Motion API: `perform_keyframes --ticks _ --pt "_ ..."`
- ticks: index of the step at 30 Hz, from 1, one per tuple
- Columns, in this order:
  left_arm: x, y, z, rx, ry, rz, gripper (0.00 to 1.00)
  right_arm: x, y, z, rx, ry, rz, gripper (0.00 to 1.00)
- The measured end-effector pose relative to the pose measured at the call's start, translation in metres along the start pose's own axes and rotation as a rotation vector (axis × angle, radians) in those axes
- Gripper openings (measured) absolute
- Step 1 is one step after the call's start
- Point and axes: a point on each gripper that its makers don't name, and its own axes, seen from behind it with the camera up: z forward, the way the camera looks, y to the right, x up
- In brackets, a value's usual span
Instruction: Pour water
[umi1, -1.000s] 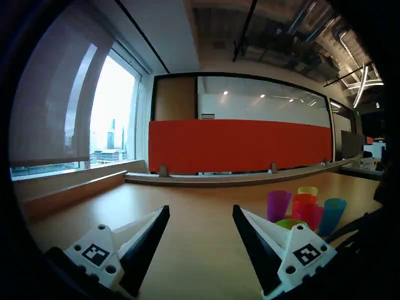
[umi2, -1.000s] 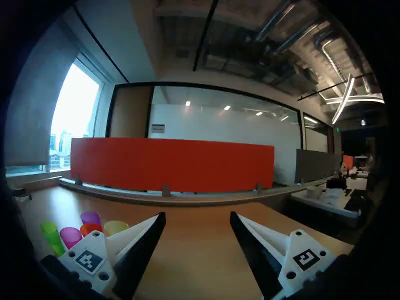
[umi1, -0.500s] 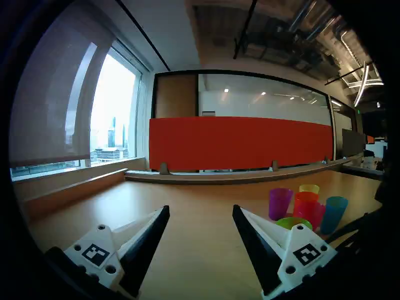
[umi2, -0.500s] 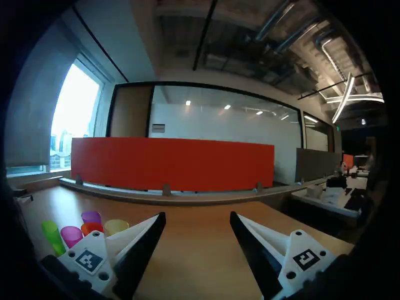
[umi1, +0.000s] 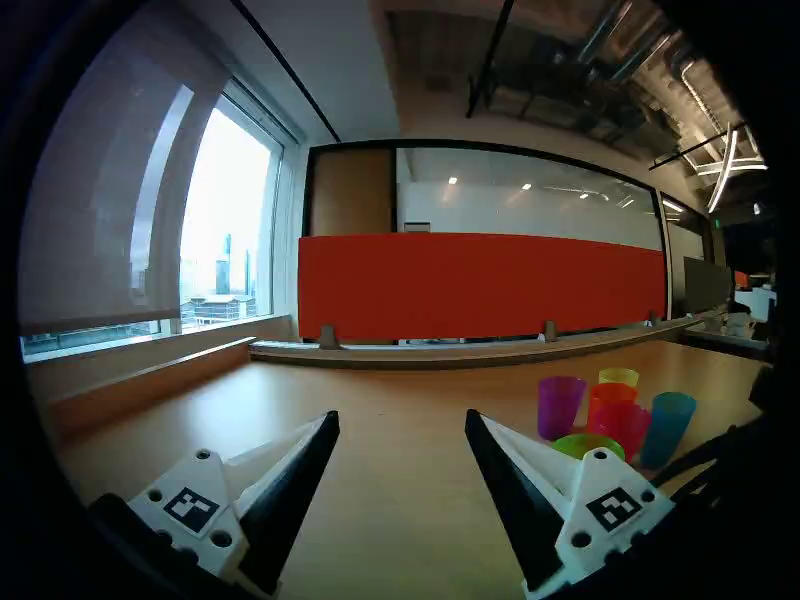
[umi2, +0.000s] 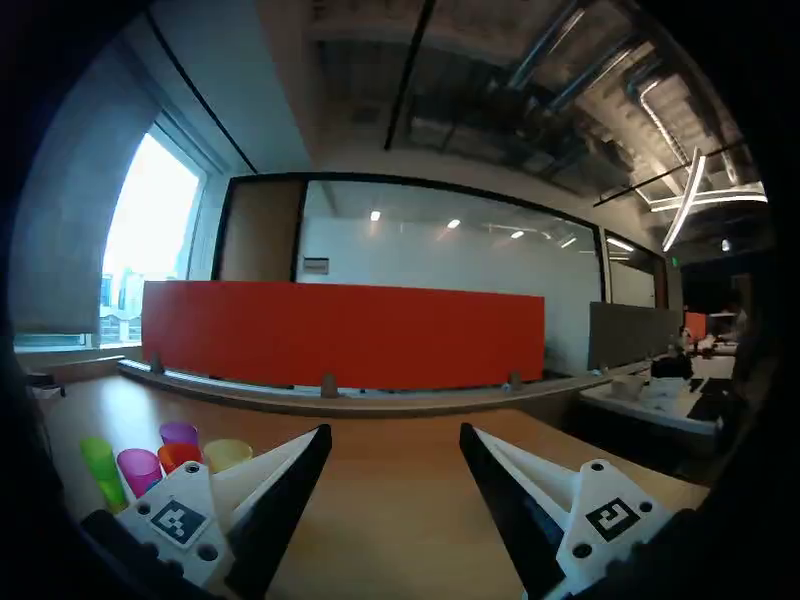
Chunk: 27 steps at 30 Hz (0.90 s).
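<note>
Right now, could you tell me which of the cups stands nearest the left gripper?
The green cup: its rim shows just behind the left gripper, in front of the purple cup and blue cup.

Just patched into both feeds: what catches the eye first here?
The long red partition across the far edge of the wooden table dominates. Next, a cluster of coloured cups stands on the table, right of the left gripper; both it and the right gripper are open, holding nothing.
</note>
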Motion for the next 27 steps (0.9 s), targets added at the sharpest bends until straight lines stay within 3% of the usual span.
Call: perform_keyframes --ticks 8,14,27 --pt "0.000 0.000 0.000 0.000 0.000 0.000 0.93 -0.012 -0.001 0.001 0.026 0.020 -0.023 1.00" --pt "0.000 0.000 0.001 0.000 0.000 0.000 0.94 -0.029 -0.009 0.006 0.066 0.008 0.001 0.99" --pt "0.000 0.000 0.001 0.000 0.000 0.000 0.94 -0.054 -0.003 0.018 0.075 -0.036 0.030 0.99"
